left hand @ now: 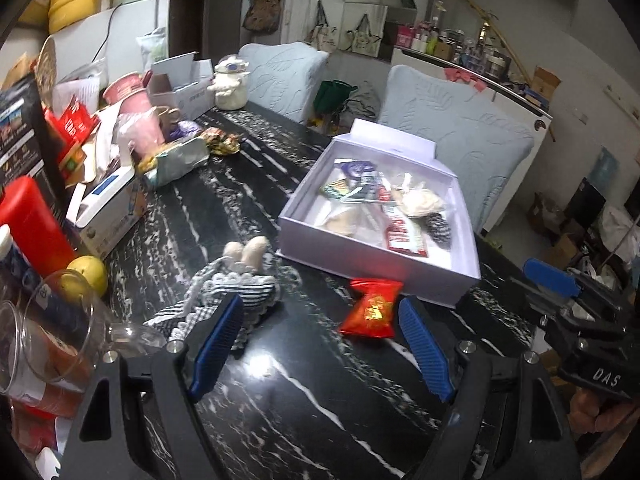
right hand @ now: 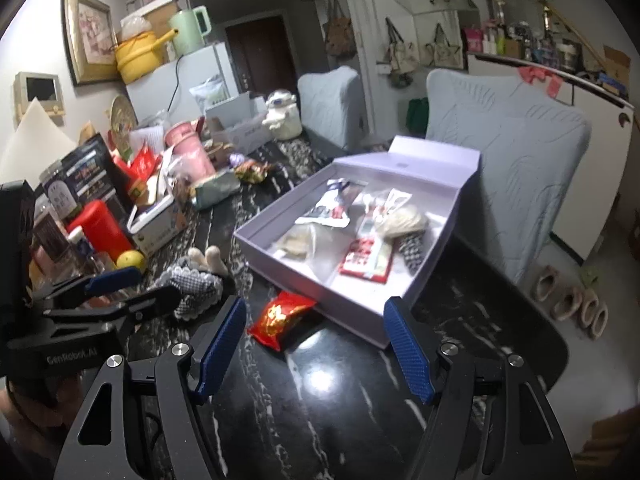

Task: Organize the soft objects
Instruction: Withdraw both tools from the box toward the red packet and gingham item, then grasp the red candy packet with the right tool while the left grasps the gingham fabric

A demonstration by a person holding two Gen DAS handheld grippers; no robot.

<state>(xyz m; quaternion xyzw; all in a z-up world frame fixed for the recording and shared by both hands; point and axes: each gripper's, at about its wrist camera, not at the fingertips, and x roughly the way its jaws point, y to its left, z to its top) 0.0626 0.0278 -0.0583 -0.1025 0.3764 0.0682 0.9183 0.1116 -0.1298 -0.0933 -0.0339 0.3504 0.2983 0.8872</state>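
left gripper (left hand: pixel 320 340) jaws open, empty | right gripper (right hand: pixel 314 350) jaws open, empty | red packet (left hand: pixel 370 308) on desk (left hand: pixel 280 400), touching box (left hand: pixel 376 264) | ahead between my right jaws, nearer

R gripper (right hand: pixel 314 322) jaws apart, empty, above red packet (right hand: pixel 280 317) beside lavender box (right hand: pixel 280 258).

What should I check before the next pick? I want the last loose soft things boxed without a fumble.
1. Left gripper jaws open, nothing between: ok.
2. Right gripper jaws open, nothing between: ok.
3. Red crinkly snack packet clear on top: ok.
4. Checked fabric doll lying free on the black marble table: ok.
5. Open lilac cardboard box has bare floor left: ok.
6. Packet touching the box wall: cannot tell.
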